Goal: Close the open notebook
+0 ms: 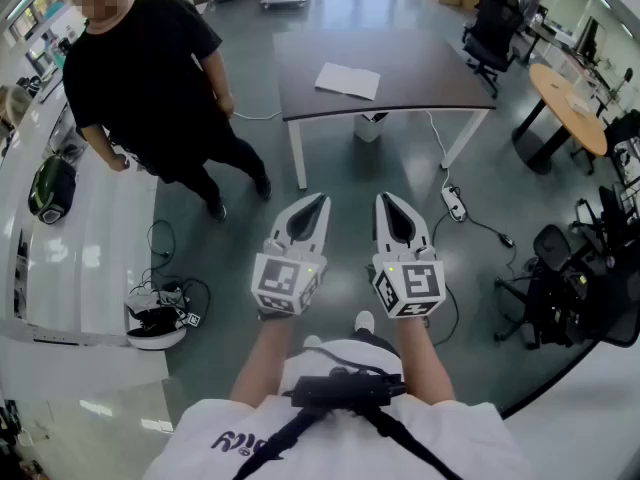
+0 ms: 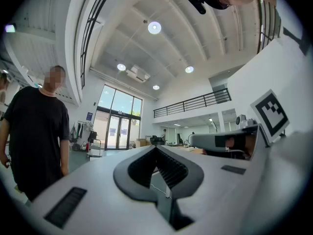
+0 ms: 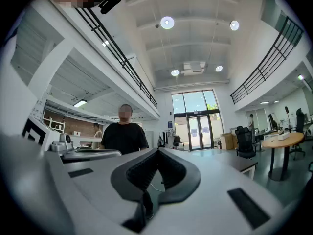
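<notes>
Dark table (image 1: 420,63): white notebook (image 1: 348,80) open, flat. Left hand-held gripper (image 1: 321,200), right hand-held gripper (image 1: 384,199) closed, empty.

Grey glossy floor (image 1: 340,183). Dark worktop (image 1: 440,78) at 12 o'clock, black chairs (image 1: 492,28) at 1 o'clock, tall glass doors (image 3: 198,126) beyond.

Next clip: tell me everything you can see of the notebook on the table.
The notebook shows only in the head view, small and far off. It looks like white paper, lying open and flat with its pale pages up, turned a little askew to the table's edges. No cover, print or binding can be made out at this size. It rests on the dark table, near the middle of the top, and is the only thing there. Nothing but the tabletop touches it.
</notes>
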